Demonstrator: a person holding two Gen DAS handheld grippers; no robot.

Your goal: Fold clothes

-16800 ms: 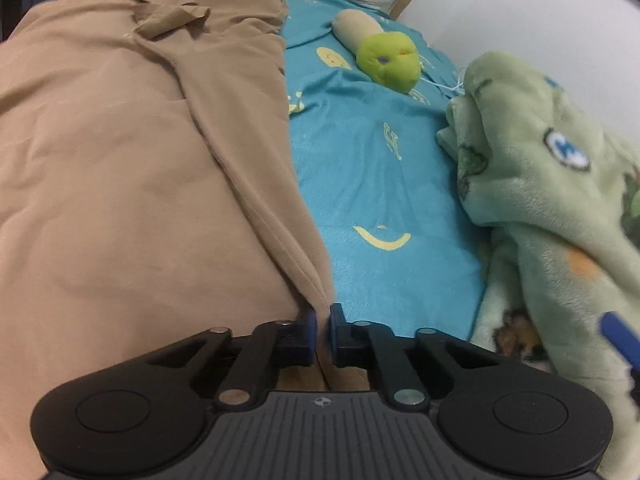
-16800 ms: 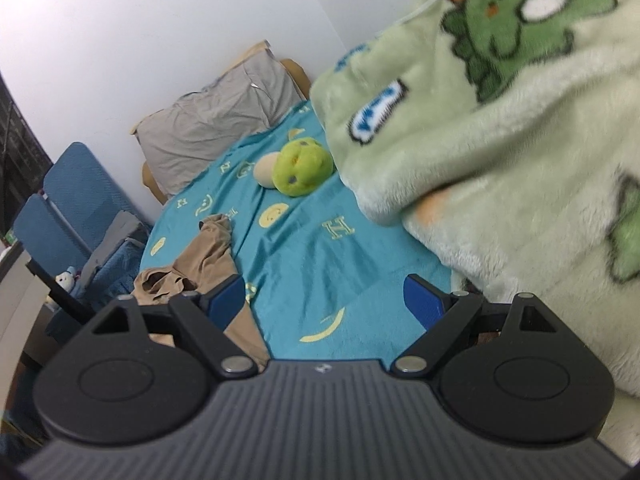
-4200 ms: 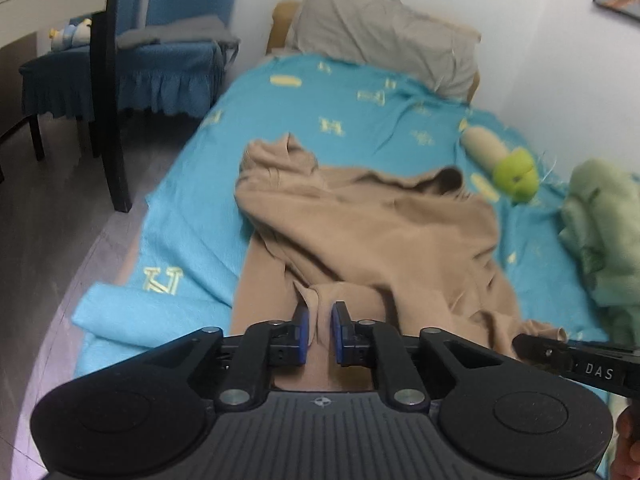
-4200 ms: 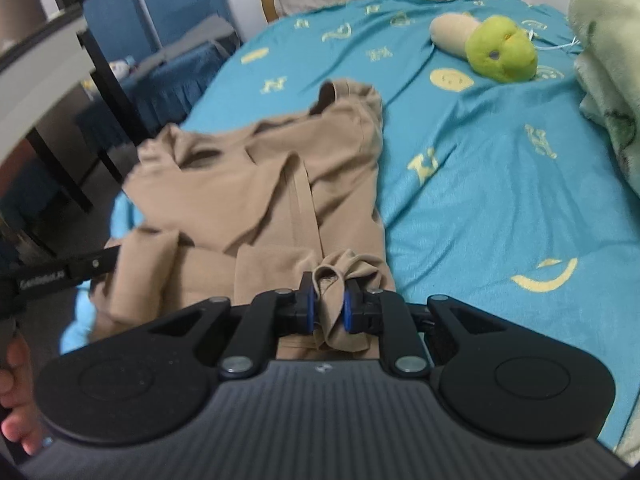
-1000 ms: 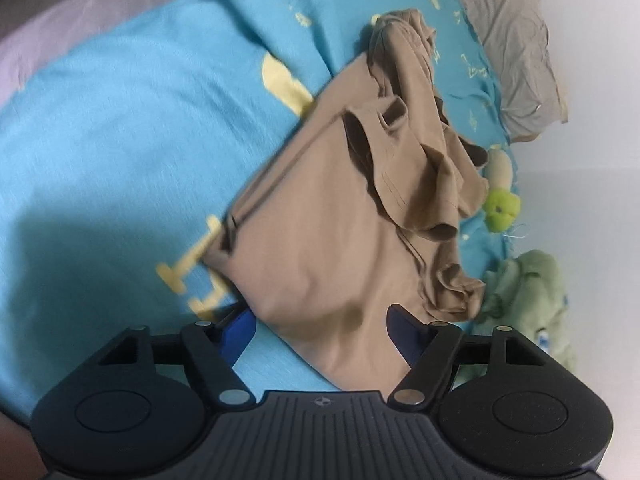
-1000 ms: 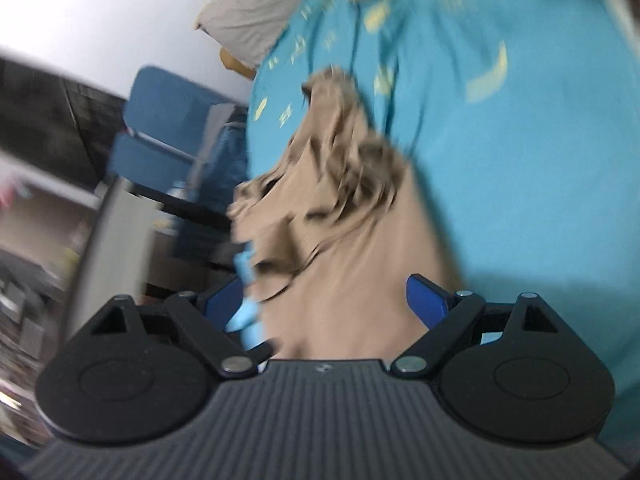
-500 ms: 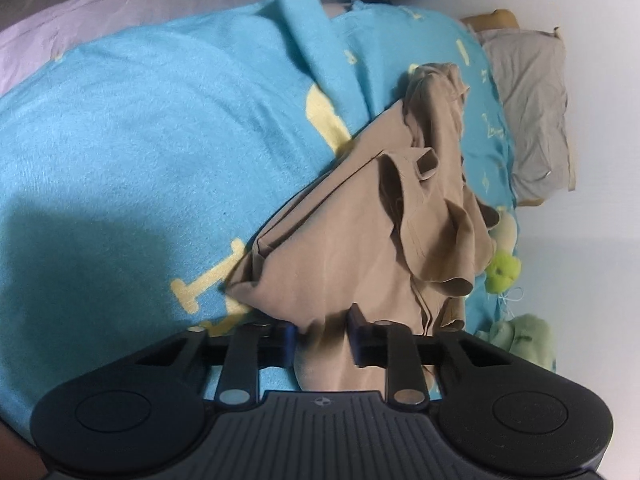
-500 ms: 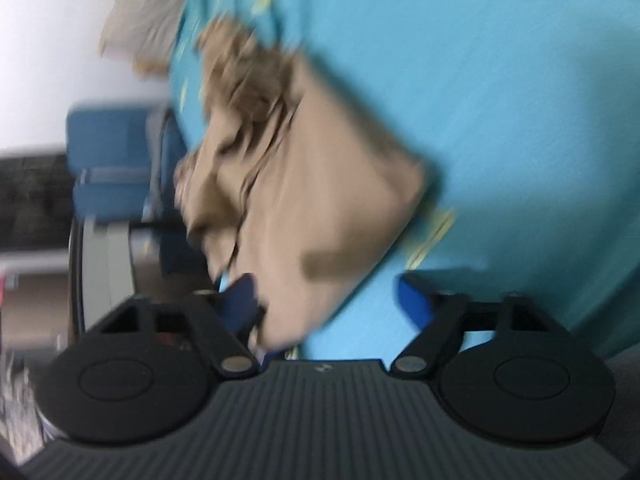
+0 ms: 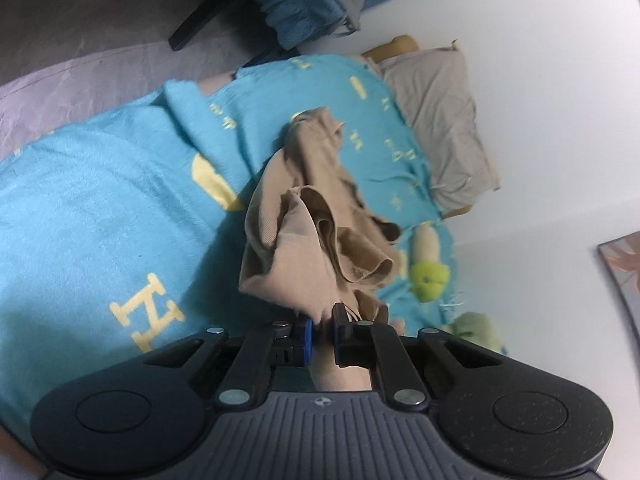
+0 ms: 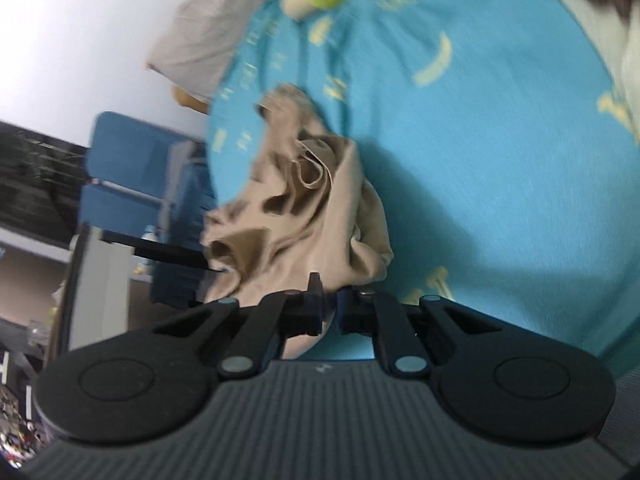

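Since half a second ago, my right hand-held gripper (image 10: 329, 312) has gone from spread to clamped on the tan garment (image 9: 304, 240), and the cloth now hangs bunched off the bed. My left hand-held gripper (image 9: 322, 334) is likewise clenched on a gathered edge of it. I note the far end of the garment trails down onto the turquoise bedspread (image 9: 88, 216). Beyond it lie a green plush toy (image 9: 430, 280) and a grey pillow (image 9: 440, 120) against the wall. A blue chair (image 10: 132, 168) stands beside the bed.
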